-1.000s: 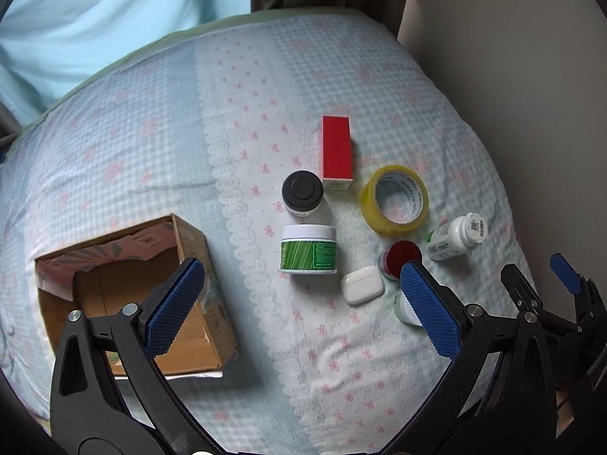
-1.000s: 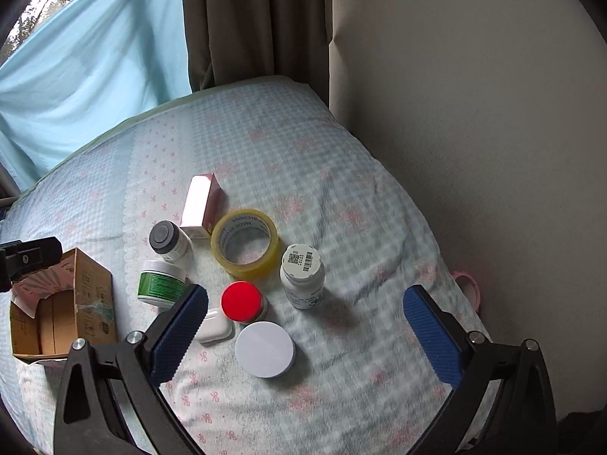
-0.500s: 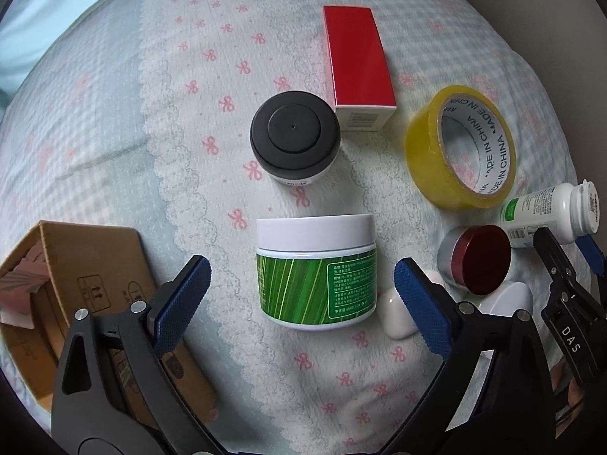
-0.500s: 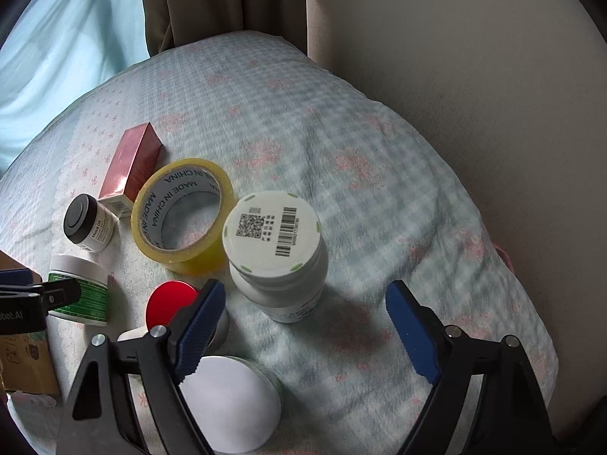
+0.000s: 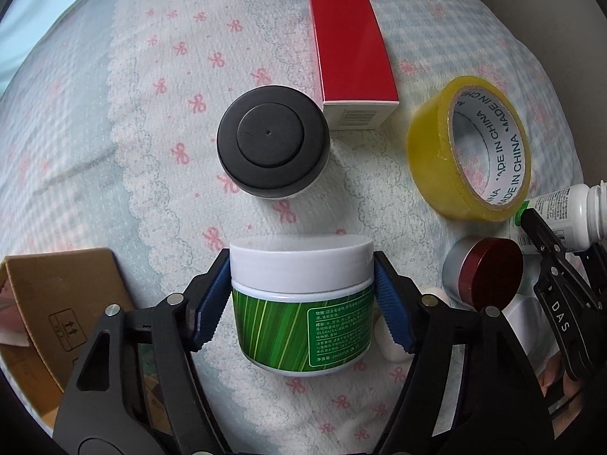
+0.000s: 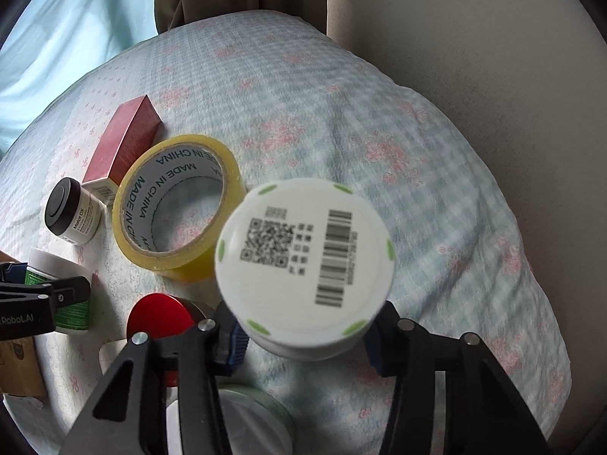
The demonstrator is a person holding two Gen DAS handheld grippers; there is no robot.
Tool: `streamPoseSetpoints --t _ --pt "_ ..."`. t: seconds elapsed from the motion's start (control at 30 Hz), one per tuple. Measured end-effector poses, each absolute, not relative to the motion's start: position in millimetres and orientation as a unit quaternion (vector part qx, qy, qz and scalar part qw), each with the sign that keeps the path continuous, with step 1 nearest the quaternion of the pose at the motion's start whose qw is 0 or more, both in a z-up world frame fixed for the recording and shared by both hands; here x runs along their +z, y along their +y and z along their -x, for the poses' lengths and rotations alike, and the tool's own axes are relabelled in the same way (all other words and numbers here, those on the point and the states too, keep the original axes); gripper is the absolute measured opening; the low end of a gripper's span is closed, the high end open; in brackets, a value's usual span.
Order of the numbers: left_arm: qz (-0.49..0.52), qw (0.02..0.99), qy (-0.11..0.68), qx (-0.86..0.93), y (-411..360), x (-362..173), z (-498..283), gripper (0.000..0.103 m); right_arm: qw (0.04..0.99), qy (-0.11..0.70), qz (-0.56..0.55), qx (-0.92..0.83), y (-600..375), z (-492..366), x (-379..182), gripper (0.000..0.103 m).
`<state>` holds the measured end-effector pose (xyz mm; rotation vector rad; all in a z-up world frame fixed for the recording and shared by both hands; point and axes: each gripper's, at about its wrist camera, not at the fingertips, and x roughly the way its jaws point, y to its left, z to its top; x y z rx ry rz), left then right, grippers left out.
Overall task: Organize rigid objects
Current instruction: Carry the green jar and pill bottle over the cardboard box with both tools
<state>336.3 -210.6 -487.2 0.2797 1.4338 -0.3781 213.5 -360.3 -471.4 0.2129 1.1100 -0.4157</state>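
Two jars gripped on the bed (image 5: 125,121): left gripper (image 5: 301,305), jaws closing, pads against green-striped jar (image 5: 299,303); right gripper (image 6: 303,345) clamped on barcode-capped white bottle (image 6: 305,278). Tape roll (image 5: 470,148), far right, reads "MADE IN CHINA".

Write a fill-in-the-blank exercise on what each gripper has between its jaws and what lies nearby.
1. The left gripper has the jar with the ____ striped label between its closing jaws.
2. The right gripper is shut on the white bottle, whose cap bears a barcode and a ____ code.
3. The tape roll reads "MADE IN ____".
4. The round jar beside the red box has a ____ lid.

Missing words: green; QR; CHINA; black
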Motion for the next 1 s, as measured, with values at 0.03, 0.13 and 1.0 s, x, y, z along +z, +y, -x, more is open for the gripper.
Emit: streamPoseSetpoints --t 0.03,0.13,1.0 --pt "-0.127 0.728 0.651 -0.173 -209.9 -487.4 -336.5 0.068 0.824 0.521 -0.101 -0.197 -360.3 -213.9 -471.1 0.046" --pt "-0.136 0.731 0.645 -0.175 -207.9 -485.9 -335.4 0.068 0.824 0.521 -0.101 -0.198 -358.9 -213.6 -470.3 0.046" --pt "-0.038 0.828 0.55 -0.1 -129.8 -274.0 -290.5 0.068 0.873 0.464 -0.034 -0.147 -347.0 -189.2 -290.0 0.046"
